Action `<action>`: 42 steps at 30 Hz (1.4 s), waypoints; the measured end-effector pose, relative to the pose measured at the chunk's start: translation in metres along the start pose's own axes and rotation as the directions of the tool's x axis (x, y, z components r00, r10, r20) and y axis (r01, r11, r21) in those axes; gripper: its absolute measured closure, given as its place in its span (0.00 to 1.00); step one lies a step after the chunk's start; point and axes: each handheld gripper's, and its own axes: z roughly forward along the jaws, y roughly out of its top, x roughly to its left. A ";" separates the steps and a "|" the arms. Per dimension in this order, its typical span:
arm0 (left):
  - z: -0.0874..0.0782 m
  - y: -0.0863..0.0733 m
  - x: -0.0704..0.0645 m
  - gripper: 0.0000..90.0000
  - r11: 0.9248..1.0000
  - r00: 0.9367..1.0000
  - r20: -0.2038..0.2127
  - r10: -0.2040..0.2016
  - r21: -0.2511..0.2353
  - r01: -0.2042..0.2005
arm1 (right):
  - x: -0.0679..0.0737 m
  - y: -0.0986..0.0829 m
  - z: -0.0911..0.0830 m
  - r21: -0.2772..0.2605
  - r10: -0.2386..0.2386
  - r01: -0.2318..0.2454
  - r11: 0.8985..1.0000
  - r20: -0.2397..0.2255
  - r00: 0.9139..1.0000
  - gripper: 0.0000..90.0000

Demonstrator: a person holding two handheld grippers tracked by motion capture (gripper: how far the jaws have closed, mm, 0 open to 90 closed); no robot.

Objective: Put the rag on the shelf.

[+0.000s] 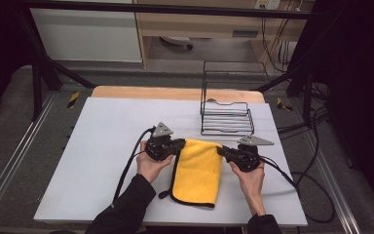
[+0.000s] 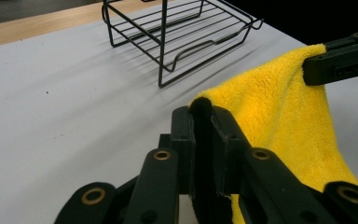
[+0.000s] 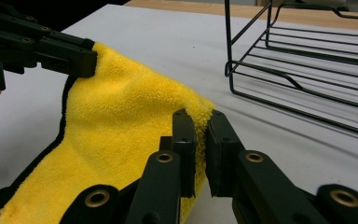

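- Gripping far corners of yellow cloth (image 1: 197, 170): left gripper (image 1: 179, 145) and right gripper (image 1: 222, 151), jaws clamped on fabric.
- Cloth folded on white table (image 1: 102, 141), just before wire rack (image 1: 226, 119).

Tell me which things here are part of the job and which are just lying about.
In the job:
- yellow cloth, folded, far corners lifted
- left gripper, shut on one far corner
- right gripper, shut on the other far corner

Lying about:
- black wire rack, beyond the cloth, apart from it
- table, bearing both
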 end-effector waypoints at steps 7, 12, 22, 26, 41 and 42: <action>-0.009 0.002 -0.003 0.89 0.999 1.000 -0.002 0.004 -0.050 -0.005 | 0.005 0.005 -0.007 -0.025 -0.028 0.028 0.999 0.008 1.000 0.93; -0.015 0.003 -0.006 0.89 0.996 1.000 -0.007 0.006 -0.086 -0.007 | 0.009 0.009 -0.012 -0.054 -0.045 0.045 0.997 0.014 0.999 0.93; -0.027 0.009 -0.011 0.89 0.988 1.000 -0.006 0.004 -0.152 -0.005 | 0.016 0.018 -0.022 -0.101 -0.076 0.078 0.992 0.028 0.997 0.93; -0.030 0.012 -0.012 0.89 0.985 1.000 -0.011 0.008 -0.172 -0.010 | 0.019 0.022 -0.026 -0.124 -0.088 0.091 0.988 0.034 0.996 0.93; -0.048 0.035 -0.025 0.89 0.958 0.999 -0.034 0.041 -0.282 -0.049 | 0.026 0.040 -0.047 -0.223 -0.105 0.116 0.968 0.064 0.992 0.93; -0.049 0.037 -0.026 0.89 0.956 0.999 -0.034 0.043 -0.290 -0.051 | 0.026 0.042 -0.049 -0.229 -0.106 0.119 0.966 0.068 0.992 0.93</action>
